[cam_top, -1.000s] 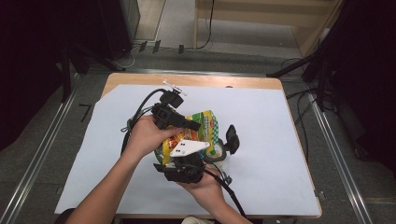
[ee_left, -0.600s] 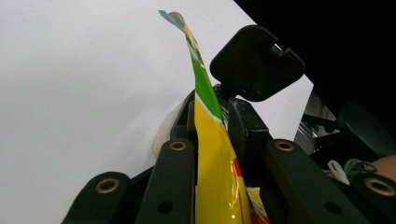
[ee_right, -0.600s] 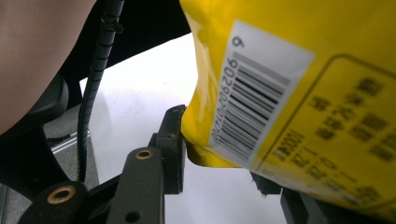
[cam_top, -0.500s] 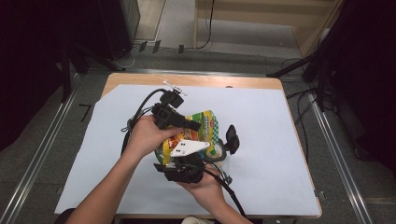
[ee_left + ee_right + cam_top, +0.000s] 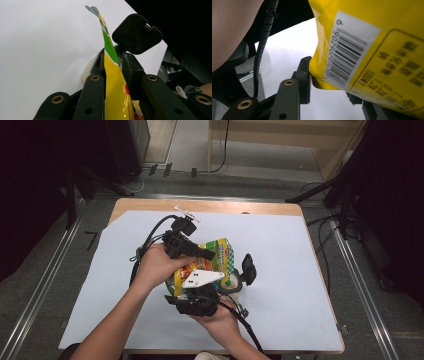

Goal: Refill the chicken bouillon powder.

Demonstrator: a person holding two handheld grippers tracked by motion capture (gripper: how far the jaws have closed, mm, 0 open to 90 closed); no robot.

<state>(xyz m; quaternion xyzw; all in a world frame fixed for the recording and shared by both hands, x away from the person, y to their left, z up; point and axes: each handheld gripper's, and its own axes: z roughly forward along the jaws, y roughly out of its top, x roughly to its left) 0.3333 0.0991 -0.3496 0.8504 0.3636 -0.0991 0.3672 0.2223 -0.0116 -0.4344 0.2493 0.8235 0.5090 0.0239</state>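
A yellow and green snack bag is held above the white-covered table between both grippers. My left gripper comes in from the left, and in the left gripper view its jaws pinch the bag edge-on. My right gripper reaches up from below, with one black finger standing out to the right of the bag. In the right gripper view the bag's barcode side sits between the jaws. The left pad presses its lower corner and the bag hides the other jaw.
A small pale ring, perhaps a tape roll, lies on the sheet under the bag. Black cables trail from the left gripper. Wooden table edge shows at the back, with metal rails and floor around it.
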